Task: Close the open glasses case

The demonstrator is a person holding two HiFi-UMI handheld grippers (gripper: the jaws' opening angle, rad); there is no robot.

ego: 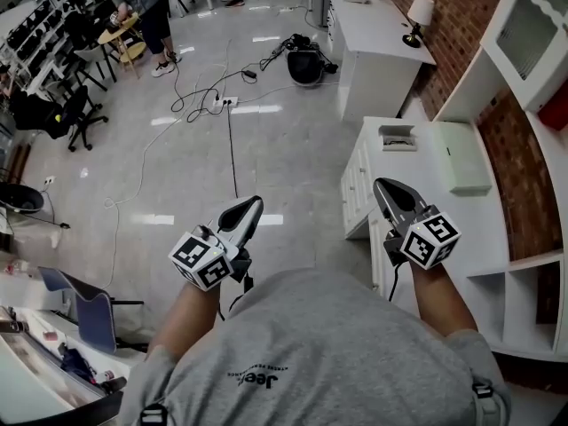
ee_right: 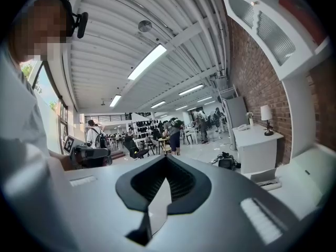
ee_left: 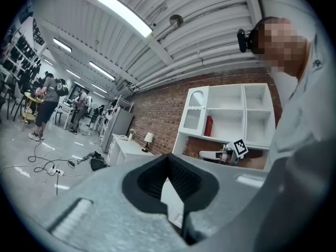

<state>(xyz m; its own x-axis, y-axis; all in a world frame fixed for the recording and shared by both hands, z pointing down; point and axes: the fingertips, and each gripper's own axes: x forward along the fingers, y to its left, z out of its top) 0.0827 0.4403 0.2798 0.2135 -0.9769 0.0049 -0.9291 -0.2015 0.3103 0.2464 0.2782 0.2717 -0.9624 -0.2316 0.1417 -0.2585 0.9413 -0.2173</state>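
Glossy pale floor (ego: 284, 149), cables (ego: 209, 91) trailing across. Red brick wall (ego: 435, 43) at right. White desk (ego: 484, 229) below white shelf unit (ego: 524, 25). Farther white cabinet (ego: 377, 34) with lamp (ego: 418, 14). White ribbed ceiling (ee_right: 105, 46), strip lights (ee_right: 147, 62) lit.

1. Right gripper (ee_right: 167, 160): lower centre of frame, grey jaws with black ribbed pads, tips pressed together, nothing between them.
2. Left gripper (ee_right: 104, 158): left middle, dark body, marker cube on its left end; how its jaws stand is not readable here.
3. Person: pale sleeve (ee_right: 23, 140) down the left edge, head camera (ee_right: 80, 24) upper left.
4. Right side: brick wall (ee_right: 247, 83), white shelf unit (ee_right: 273, 41) upper right, white cabinet (ee_right: 260, 151) bearing a table lamp (ee_right: 266, 115).
5. Lower right: white tabletop (ee_right: 310, 177) with a small open case (ee_right: 268, 181) near its far edge.
6. Centre background: several people (ee_right: 173, 133) standing, black bag (ee_right: 227, 163) on the floor, strip lights (ee_right: 147, 62) overhead.
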